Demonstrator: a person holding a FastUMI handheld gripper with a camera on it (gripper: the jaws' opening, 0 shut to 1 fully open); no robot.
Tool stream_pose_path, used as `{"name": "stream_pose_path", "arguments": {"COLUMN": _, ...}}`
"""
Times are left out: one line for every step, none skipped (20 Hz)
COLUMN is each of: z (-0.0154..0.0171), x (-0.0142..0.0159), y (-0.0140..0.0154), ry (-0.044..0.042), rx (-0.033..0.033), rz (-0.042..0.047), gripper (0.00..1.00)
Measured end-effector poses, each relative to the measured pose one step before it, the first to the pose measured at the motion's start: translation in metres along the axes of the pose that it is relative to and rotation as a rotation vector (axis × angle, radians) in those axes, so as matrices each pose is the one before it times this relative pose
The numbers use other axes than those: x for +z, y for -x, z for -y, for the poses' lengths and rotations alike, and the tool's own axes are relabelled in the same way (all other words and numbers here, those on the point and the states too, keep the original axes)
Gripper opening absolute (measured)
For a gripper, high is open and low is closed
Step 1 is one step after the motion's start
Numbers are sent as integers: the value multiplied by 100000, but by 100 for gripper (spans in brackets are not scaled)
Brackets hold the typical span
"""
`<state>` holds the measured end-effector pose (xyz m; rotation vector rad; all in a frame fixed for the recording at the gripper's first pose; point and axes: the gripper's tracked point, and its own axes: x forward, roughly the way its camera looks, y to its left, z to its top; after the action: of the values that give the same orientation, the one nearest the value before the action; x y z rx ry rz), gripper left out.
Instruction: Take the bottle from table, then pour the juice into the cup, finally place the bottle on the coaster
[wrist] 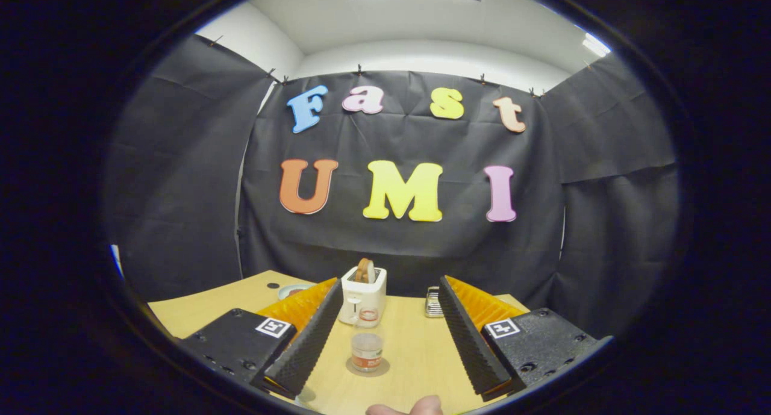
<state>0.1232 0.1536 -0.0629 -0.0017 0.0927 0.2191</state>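
Note:
My gripper (388,287) is open and holds nothing, its fingers spread wide over the wooden table (415,355). Between the fingers, on a round dark coaster (368,370), stands a small clear vessel (367,350) with orange-red liquid at its bottom. Just behind it stands a second, narrower clear vessel (368,315) with a reddish tint. I cannot tell which of the two is the bottle and which the cup. Neither finger touches them.
A white toaster (363,296) with a brown slice in its slot stands beyond the two vessels. A pale plate (293,290) lies behind the left finger, and a small metal object (432,302) sits by the right fingertip. A person's fingertip (412,406) shows below.

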Motion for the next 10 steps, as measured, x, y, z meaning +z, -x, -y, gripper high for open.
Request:
{"name": "stream_pose_path", "arguments": {"z": 584, "x": 695, "y": 1313, "ry": 1058, "rx": -1181, "rz": 368, "gripper": 100}}
{"name": "stream_pose_path", "arguments": {"z": 345, "x": 715, "y": 1199, "ry": 691, "rx": -700, "rz": 918, "gripper": 100}}
{"name": "stream_pose_path", "arguments": {"z": 243, "x": 462, "y": 1280, "ry": 831, "rx": -487, "rz": 549, "gripper": 100}}
{"name": "stream_pose_path", "arguments": {"z": 160, "x": 301, "y": 1228, "ry": 1120, "rx": -95, "rz": -91, "gripper": 100}}
{"name": "stream_pose_path", "arguments": {"z": 322, "x": -11, "y": 1253, "ry": 997, "rx": -611, "rz": 269, "gripper": 100}}
{"name": "stream_pose_path", "arguments": {"z": 182, "x": 37, "y": 1103, "ry": 1085, "rx": -206, "rz": -4, "gripper": 100}}
{"name": "stream_pose_path", "arguments": {"z": -125, "x": -220, "y": 1088, "ry": 532, "rx": 22, "rz": 11, "gripper": 100}}
{"name": "stream_pose_path", "arguments": {"z": -255, "x": -161, "y": 1044, "ry": -554, "rx": 306, "rz": 101, "gripper": 100}}
{"name": "stream_pose_path", "arguments": {"z": -386, "x": -275, "y": 1045, "ry": -887, "rx": 704, "rz": 101, "gripper": 100}}
{"name": "stream_pose_path", "arguments": {"z": -261, "x": -251, "y": 857, "ry": -574, "rx": 597, "rz": -262, "gripper": 100}}
